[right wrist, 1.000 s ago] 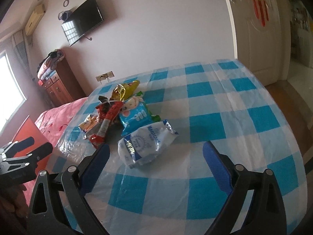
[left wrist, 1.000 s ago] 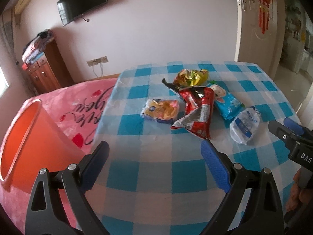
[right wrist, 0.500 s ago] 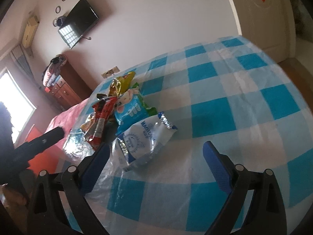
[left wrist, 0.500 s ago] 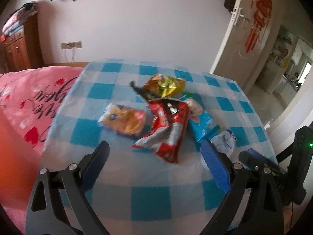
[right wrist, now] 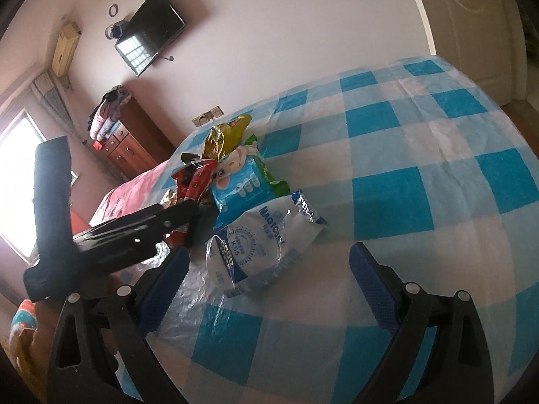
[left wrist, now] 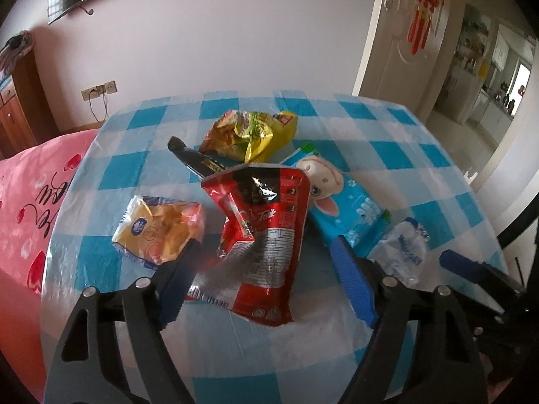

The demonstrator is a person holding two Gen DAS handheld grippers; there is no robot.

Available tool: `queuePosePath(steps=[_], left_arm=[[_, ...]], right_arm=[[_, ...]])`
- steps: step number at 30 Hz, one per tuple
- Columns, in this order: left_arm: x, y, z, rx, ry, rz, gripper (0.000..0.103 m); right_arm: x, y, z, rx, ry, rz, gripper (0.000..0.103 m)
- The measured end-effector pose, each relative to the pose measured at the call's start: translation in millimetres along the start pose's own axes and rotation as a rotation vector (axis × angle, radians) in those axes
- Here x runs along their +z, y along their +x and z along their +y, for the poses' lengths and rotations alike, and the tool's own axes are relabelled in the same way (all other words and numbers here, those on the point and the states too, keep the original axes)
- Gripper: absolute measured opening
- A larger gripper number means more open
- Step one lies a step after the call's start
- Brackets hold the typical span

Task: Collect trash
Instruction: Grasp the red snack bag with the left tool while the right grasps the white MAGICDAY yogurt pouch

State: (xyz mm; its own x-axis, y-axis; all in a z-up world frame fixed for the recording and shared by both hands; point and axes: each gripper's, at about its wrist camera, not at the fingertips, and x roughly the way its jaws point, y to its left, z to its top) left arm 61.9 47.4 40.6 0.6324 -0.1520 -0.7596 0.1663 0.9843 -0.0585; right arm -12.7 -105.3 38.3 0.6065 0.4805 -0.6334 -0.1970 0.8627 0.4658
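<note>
Several wrappers lie on the blue-checked table (left wrist: 235,346). My left gripper (left wrist: 266,286) hangs low over a crumpled red packet (left wrist: 266,235). Its jaws are closing, with the packet's lower half between the pads (left wrist: 353,286), which are not pressing on it. Around the packet lie an orange-yellow snack packet (left wrist: 158,232), a black wrapper (left wrist: 198,161), a yellow-green bag (left wrist: 249,134) and a blue cartoon packet (left wrist: 343,205). My right gripper (right wrist: 269,289) is open just short of a white-and-blue pouch (right wrist: 266,245). That pouch (left wrist: 404,252) also shows in the left wrist view.
A pink bedspread (left wrist: 27,202) borders the table on the left. A wooden dresser (right wrist: 128,148) and a wall TV (right wrist: 148,30) stand beyond it. A door (left wrist: 401,33) opens at the far right. The left gripper's black body (right wrist: 134,225) crosses the right wrist view.
My left gripper has moved forward and down to the red packet, and its jaws have narrowed. The orange bucket has left its view. My right gripper has tipped slightly down toward the pouch.
</note>
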Motion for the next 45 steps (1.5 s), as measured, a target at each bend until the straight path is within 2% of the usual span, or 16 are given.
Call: queuePosePath(steps=[5,6,8,12,14,24,29,45], left_arm=[[0.5,12.8,1.9,0.037,0.012,0.01,0.063],[1.1,14.3,3.8,0.034,0.003,0.006,0.063],[2.4,15.4,5.8,0.021,-0.009,0.001,0.056],[2.4,14.3,2.1,0.036,0.002,-0.013,0.052],[2.4,11.7,0.4,0.03,-0.001,-0.018,0.042],[-7.5,-4.8,11.7,-0.009,-0.069,-0.012,0.035],[-15.1,-14.1,21.6,-0.029,-0.108,-0.005,0.034],[-38.6,-33.8,39.1,-0.035,-0.156,-0.011,0.034]], right_arm=[[4.7,2.9,0.9,-0.04,-0.033,-0.002,0.095],[5.5,3.6,2.2,-0.05,-0.046,-0.005,0.095],[7.7,5.2,6.5,-0.064,-0.083,-0.011,0.095],[10.1,14.0,17.0,-0.071,-0.156,0.004,0.095],[11.0,18.6,20.8,-0.056,-0.177,0.02,0.095],[11.5,36.4,26.5,-0.061,-0.209,0.099,0.095],[8.3,42.2,36.7,-0.12,-0.26,0.12,0.096],[1.4,41.6,50.6,-0.186,-0.351,0.103,0.093]])
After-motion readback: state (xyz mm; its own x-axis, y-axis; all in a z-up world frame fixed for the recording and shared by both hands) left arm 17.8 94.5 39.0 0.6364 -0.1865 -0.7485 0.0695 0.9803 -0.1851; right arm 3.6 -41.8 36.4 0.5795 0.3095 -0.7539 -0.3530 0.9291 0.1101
